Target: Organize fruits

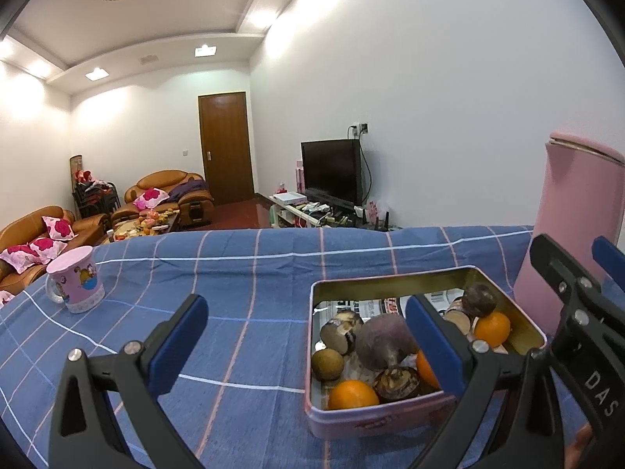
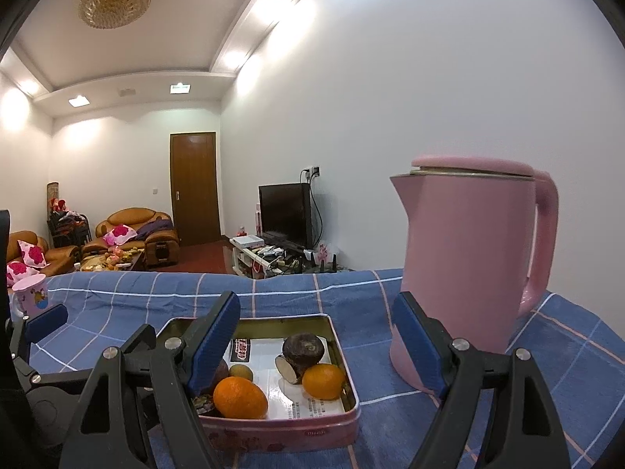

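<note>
Fruit sits loose in the pink tin [image 2: 332,422] left of the pink kettle [image 2: 468,258]; orange [image 2: 240,398] looks firm, light, slick-skinned — grip across its widest girth; left gripper [image 1: 308,348] and right gripper [image 2: 318,346] fingers spread, empty.

Blue plaid tbl cloth [image 1: 242,273] w/ tin [image 2: 308,435], kettle [image 2: 468,258], mug [image 1: 76,281].

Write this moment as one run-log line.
left gripper: open, empty | right gripper: open, empty | fruits: in tin | kettle: beside tin

Blue plaid tablecloth [image 1: 234,281], pink kettle [image 2: 468,258], pink tin [image 2: 281,435], seemingly floral
</note>
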Demonstrator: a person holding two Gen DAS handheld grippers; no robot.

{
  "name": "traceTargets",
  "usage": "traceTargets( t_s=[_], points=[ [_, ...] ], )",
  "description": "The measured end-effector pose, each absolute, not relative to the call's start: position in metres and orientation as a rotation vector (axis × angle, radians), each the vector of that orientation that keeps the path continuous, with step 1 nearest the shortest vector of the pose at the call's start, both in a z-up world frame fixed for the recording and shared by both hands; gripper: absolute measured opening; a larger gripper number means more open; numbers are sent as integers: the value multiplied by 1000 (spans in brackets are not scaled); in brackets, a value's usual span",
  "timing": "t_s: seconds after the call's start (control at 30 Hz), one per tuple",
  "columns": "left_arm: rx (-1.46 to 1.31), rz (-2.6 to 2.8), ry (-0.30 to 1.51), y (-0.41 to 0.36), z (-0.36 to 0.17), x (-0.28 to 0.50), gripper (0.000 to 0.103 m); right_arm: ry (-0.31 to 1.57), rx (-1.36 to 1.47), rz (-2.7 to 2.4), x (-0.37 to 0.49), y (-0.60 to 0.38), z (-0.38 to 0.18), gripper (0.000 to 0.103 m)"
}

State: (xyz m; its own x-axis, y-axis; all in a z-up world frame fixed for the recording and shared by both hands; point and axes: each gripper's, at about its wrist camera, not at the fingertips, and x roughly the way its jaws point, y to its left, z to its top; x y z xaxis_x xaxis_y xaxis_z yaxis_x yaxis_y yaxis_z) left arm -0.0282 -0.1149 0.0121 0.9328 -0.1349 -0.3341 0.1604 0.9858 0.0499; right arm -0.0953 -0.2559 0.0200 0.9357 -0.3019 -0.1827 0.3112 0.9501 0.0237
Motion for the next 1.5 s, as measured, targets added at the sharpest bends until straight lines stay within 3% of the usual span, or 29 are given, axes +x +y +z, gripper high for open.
traceTargets(
  t_s=[1.5],
  points=[
    [61, -148, 316, -108, 12, -42, 103, 144, 58, -333, -113, -255, 22, 82]
  ],
)
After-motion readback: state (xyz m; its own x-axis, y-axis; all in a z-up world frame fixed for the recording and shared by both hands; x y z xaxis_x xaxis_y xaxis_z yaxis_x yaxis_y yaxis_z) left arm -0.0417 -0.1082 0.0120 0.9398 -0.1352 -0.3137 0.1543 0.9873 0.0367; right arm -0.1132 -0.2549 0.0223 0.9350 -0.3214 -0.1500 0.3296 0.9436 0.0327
